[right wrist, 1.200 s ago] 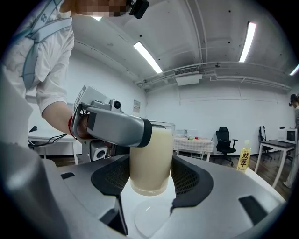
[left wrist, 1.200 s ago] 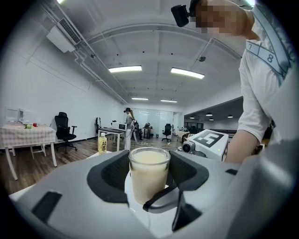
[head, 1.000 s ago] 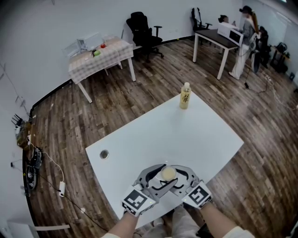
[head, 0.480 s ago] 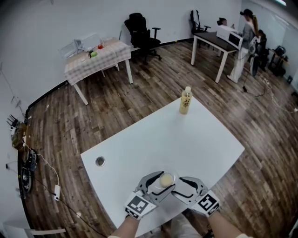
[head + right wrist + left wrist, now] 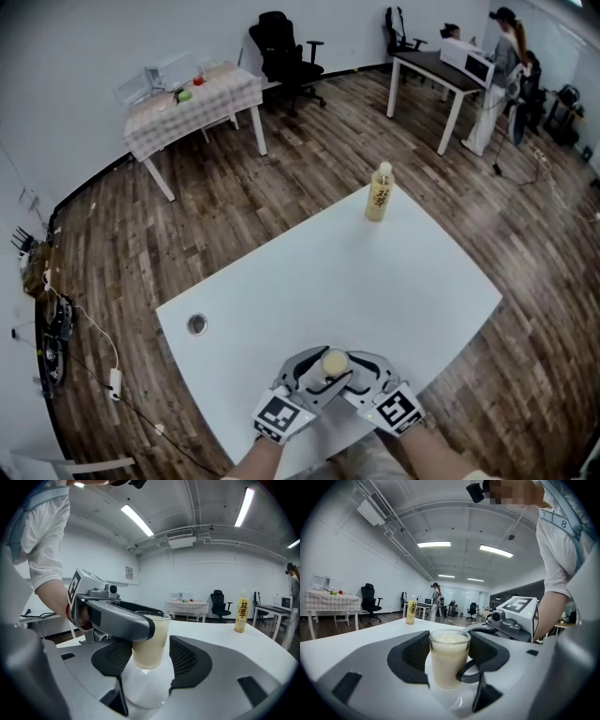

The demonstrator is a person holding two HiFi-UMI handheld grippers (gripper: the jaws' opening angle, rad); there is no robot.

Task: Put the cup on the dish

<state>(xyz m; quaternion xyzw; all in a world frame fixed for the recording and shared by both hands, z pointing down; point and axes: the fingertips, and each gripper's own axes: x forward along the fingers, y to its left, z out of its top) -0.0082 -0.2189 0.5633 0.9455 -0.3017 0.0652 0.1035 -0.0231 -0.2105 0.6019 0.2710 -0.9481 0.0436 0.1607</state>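
**Asker:** In the head view, where is the cup?

**Me:** The cup (image 5: 335, 362) is at my edge of the white tabletop (image 5: 375, 281). It is well apart from the bottle (image 5: 379, 191), which stands upright at the far edge. My left claw (image 5: 323, 368) and right claw (image 5: 354, 373) close in on the cup from either side.

**Asker:** And the left claw's view?

**Me:** The cup (image 5: 449, 660) is nearly full of a creamy drink and stands upright between my left claw's (image 5: 450, 654) pads. The pads meet its sides, so the jaws are wide but clamped on it. A white dish (image 5: 454, 698) lies right under its base. A dark jaw tip of my right claw reaches in at the dish's rim. The cup is well short of the bottle (image 5: 411, 610) and to its right.

**Asker:** The right claw's view?

**Me:** The dish (image 5: 145, 688) lies between my right claw's (image 5: 149, 658) pads, and its rim meets both, so that claw grips the dish. The cup (image 5: 151, 641) is directly above it, with one grey jaw of the left claw across its upper part. I can't tell whether the base touches the dish. Here the cup is well nearer than the bottle (image 5: 241, 611) and to its left.
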